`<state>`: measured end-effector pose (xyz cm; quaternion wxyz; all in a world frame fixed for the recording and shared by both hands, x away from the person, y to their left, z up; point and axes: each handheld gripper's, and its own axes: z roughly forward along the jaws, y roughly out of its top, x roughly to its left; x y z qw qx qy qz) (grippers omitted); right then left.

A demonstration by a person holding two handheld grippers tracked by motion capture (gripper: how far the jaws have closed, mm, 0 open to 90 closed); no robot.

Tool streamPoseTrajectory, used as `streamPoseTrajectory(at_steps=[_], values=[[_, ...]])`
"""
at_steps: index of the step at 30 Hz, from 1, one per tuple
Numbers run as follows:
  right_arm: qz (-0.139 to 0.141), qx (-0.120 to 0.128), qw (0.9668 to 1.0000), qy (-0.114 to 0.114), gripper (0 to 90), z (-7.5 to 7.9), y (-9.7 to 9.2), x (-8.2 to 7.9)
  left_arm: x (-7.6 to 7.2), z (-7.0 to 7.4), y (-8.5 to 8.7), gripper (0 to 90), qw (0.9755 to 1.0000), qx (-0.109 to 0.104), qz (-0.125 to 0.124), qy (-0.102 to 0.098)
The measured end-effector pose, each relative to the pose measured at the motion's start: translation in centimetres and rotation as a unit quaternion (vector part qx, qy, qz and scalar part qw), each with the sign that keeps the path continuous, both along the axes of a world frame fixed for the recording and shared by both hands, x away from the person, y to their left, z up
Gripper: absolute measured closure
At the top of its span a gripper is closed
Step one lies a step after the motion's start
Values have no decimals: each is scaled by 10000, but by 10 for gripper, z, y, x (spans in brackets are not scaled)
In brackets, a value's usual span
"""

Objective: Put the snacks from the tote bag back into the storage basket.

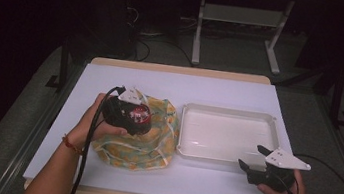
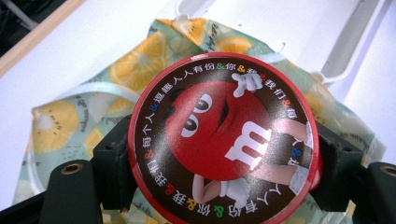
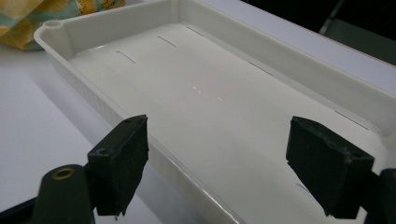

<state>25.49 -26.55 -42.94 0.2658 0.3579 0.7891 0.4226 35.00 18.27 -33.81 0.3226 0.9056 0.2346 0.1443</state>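
Left gripper view: the left gripper (image 2: 223, 163) has a round tin (image 2: 224, 140) clamped between its two black jaws, pads pressed on the rim at opposite sides, printed red lid facing the camera.
Grip check: both pads (image 2: 114, 163) sit square on the tin's edge; nothing looks tilted or sliding.
Tin, where: held just above the cloth (image 2: 93, 98); in the high view it shows as a red disc (image 1: 140, 115) under the left hand (image 1: 98, 122), over the cloth's left half.
Tin, handling: my call is stiff and light, with a glossy lid that would slip under a top pinch, so the rim, across its full width, is the right place to hold it. It could dent if squeezed hard.
Cloth: fruit-print fabric, soft and rumpled, lying on the table (image 1: 113, 180) just left of the tray; it looks limp and likely to drag if the tin catches it.
Right gripper view: the right gripper (image 3: 233, 172) is spread wide with nothing between the jaws, hovering at the tray's near edge.
Right hand: in the high view the gripper (image 1: 252, 160) sits by the tray's near right corner, well apart from the tin.
Tray: white plastic tray (image 1: 186, 129), shallow and bare inside, rigid-looking, just right of the cloth.
Beyond: dark floor and desk legs (image 1: 199, 30) past the table.
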Motion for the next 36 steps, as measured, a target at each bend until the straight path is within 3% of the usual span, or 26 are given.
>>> streamPoseTrajectory(at_steps=[3, 11, 22, 36], values=[[-37, 15, 10000, 36, 205, 0, 0, 0, 0, 4, -4, 240, 10000, -76, -31, 14], [-17, 76, 10000, -21, 204, 2, 0, -1, 6, 11, -17, 240, 9999, 82, -125, 7], [-22, 98, 9999, -23, 204, 2, 0, -2, 14, 11, -34, 240, 9995, 251, -185, 111], [-17, 77, 10000, -20, 205, 2, -1, -1, 20, 15, -51, 240, 9991, 274, -300, 112]])
